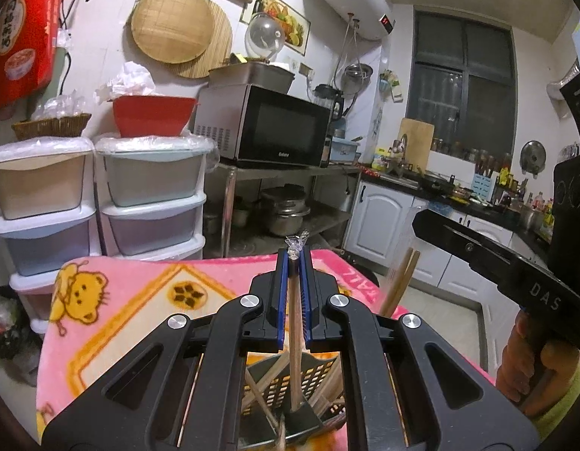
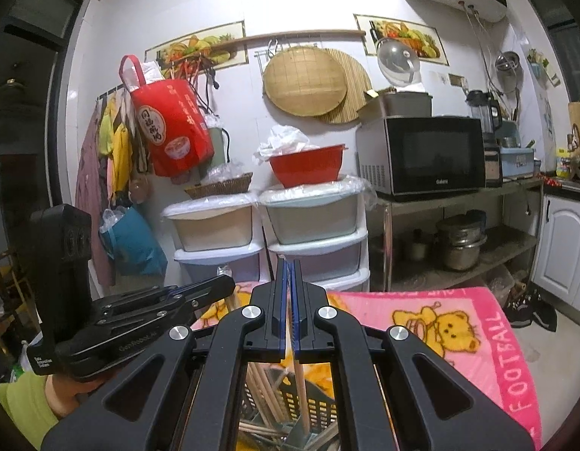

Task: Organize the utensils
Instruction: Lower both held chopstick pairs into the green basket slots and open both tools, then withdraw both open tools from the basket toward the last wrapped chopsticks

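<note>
My left gripper (image 1: 293, 253) is shut on a wooden-handled utensil (image 1: 295, 345) that hangs down into a dark slotted utensil basket (image 1: 278, 387) holding several wooden chopsticks. A bit of clear wrap sticks up past the fingertips. My right gripper (image 2: 289, 263) is shut on a pair of wooden chopsticks (image 2: 301, 394) that reach down into the same basket (image 2: 290, 402). In the left wrist view the right gripper (image 1: 421, 221) stands at the right with the chopsticks (image 1: 399, 282) below it. In the right wrist view the left gripper (image 2: 222, 287) stands at the left.
The basket sits on a table under a pink bear-print blanket (image 1: 139, 300). Behind stand stacked plastic drawers (image 1: 151, 191), a red bowl (image 1: 152, 114), a microwave (image 1: 271, 127) on a metal shelf with pots, and a kitchen counter (image 1: 459, 195) at the right.
</note>
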Demonstrator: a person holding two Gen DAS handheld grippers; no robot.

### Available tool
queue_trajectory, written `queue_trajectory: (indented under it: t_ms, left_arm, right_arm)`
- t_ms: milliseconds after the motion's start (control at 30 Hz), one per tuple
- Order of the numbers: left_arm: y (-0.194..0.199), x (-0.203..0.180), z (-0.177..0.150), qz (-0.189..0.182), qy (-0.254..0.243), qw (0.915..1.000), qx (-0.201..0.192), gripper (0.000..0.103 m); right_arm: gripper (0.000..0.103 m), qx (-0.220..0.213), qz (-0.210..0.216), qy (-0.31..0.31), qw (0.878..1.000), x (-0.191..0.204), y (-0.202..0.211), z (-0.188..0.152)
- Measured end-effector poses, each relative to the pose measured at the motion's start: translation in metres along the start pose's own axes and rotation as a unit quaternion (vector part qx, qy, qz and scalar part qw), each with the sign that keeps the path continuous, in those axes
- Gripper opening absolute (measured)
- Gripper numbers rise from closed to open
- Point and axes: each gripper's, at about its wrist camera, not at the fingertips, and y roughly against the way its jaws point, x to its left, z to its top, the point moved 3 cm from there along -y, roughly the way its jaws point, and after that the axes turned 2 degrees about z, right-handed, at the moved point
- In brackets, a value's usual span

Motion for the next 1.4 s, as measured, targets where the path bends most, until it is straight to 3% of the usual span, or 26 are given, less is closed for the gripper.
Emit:
queue_trajectory:
  t_ms: [600,667,767,800,933,1167,1233,1300,1400]
  left_arm:
    - [-0.022,0.002,-0.033,-0.001,0.002,0.9994,0.036,0.004]
    - [-0.024,0.003,-0.036,-0.002,0.002,0.9992,0.041,0.005]
    - [-0.025,0.005,-0.041,-0.001,0.006,0.9988,0.048,0.016]
    - [-0.024,0.006,-0.043,0.000,0.009,0.9988,0.048,0.025]
    - [-0.018,0.008,-0.047,-0.002,0.014,0.9988,0.047,0.034]
    - [-0.001,0.015,-0.048,0.003,0.029,0.9989,0.036,0.066]
    - [0.007,0.020,-0.048,0.006,0.038,0.9988,0.031,0.068]
    - [0.015,0.024,-0.048,0.008,0.044,0.9987,0.025,0.080]
    - [0.028,0.031,-0.052,0.017,0.052,0.9983,0.021,0.088]
  right_arm:
    - [0.003,0.057,-0.008,-0.031,0.998,-0.015,-0.023,-0.042]
    - [0.010,0.064,-0.011,-0.032,0.997,-0.016,-0.024,-0.045]
    - [0.034,0.069,-0.018,-0.034,0.997,-0.019,-0.023,-0.050]
    - [0.034,0.069,-0.021,-0.034,0.997,-0.019,-0.021,-0.052]
    - [0.043,0.073,-0.023,-0.043,0.996,-0.024,-0.017,-0.057]
    - [0.047,0.077,-0.036,-0.046,0.995,-0.031,-0.004,-0.065]
    - [0.047,0.079,-0.041,-0.048,0.995,-0.033,0.001,-0.068]
    - [0.047,0.080,-0.043,-0.049,0.995,-0.035,0.006,-0.071]
    - [0.050,0.080,-0.048,-0.050,0.994,-0.037,0.017,-0.076]
